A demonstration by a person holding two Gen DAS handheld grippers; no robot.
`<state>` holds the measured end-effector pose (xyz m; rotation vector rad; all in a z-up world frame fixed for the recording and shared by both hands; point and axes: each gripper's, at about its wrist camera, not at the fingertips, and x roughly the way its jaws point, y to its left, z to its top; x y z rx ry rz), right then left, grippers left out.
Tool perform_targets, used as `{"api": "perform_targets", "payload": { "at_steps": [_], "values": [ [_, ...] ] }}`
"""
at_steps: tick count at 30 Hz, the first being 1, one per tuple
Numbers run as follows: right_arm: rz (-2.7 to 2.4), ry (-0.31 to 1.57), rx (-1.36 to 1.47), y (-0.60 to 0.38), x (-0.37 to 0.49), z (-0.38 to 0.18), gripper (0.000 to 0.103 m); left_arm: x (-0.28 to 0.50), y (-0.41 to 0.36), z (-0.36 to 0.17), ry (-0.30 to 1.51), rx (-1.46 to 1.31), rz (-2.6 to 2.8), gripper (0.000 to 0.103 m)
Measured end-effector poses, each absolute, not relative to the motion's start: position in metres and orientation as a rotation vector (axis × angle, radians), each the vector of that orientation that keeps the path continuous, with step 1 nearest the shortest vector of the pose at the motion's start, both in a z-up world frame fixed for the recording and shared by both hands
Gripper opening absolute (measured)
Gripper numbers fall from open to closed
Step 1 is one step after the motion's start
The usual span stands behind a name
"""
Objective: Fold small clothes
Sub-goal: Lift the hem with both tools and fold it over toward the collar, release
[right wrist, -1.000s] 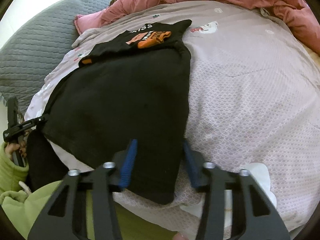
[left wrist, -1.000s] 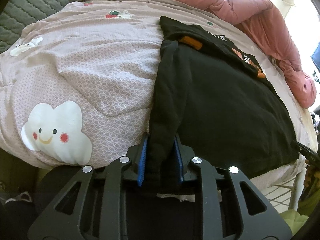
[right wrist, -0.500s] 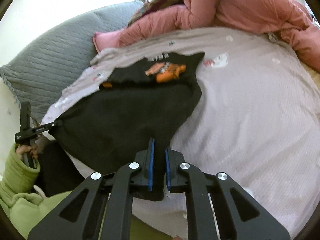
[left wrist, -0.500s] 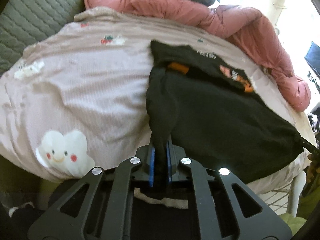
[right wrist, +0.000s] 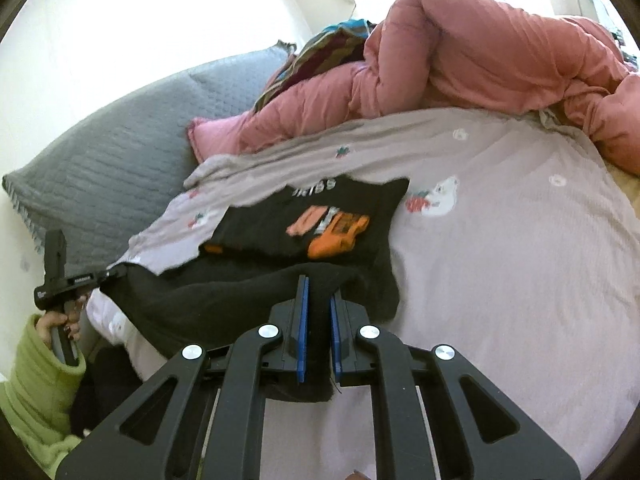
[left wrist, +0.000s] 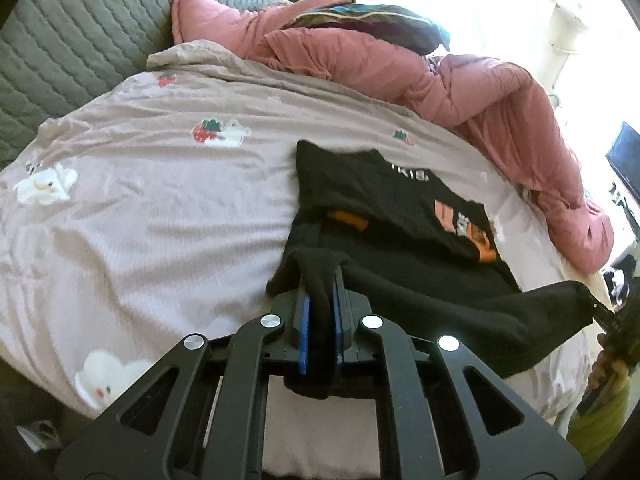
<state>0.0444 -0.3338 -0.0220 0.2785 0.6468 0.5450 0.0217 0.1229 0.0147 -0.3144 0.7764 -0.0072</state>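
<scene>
Both grippers were clamped onto the black shirt (left wrist: 420, 280), one at each near corner. Going left to right: the left gripper (left wrist: 319, 312) had a bunched corner of dark fabric pinched tight between its blue pads, the hem stretched across lifted off the bed's pinkish-grey duvet (left wrist: 160, 208), and the right gripper (right wrist: 317, 320) pinched the other corner. Shirt's far half, with the orange print, lay flat on the duvet.

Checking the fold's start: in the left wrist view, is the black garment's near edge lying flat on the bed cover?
No. The left gripper has its jaws shut on the black garment, whose near edge hangs lifted off the bed cover.
</scene>
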Motion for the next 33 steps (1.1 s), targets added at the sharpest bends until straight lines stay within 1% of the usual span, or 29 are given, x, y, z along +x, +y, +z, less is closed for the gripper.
{"api": "perform_targets", "payload": {
  "at_steps": [8, 18, 26, 33],
  "values": [
    [0.506, 0.615, 0.288, -0.331, 0.085, -0.016, 0.008, 0.065, 0.124, 0.029, 0.735, -0.322, 0.011, 0.003],
    [0.433, 0.613, 0.289, -0.323, 0.141, -0.017, 0.008, 0.116, 0.116, 0.03, 0.722, -0.254, 0.037, 0.003],
    [0.381, 0.645, 0.295, -0.316, 0.178, -0.028, 0.008, 0.148, 0.116, 0.021, 0.732, -0.236, 0.048, 0.003],
    [0.335, 0.693, 0.293, -0.311, 0.2, -0.047, 0.008, 0.17, 0.114, 0.002, 0.752, -0.185, 0.09, 0.003]
  ]
}}
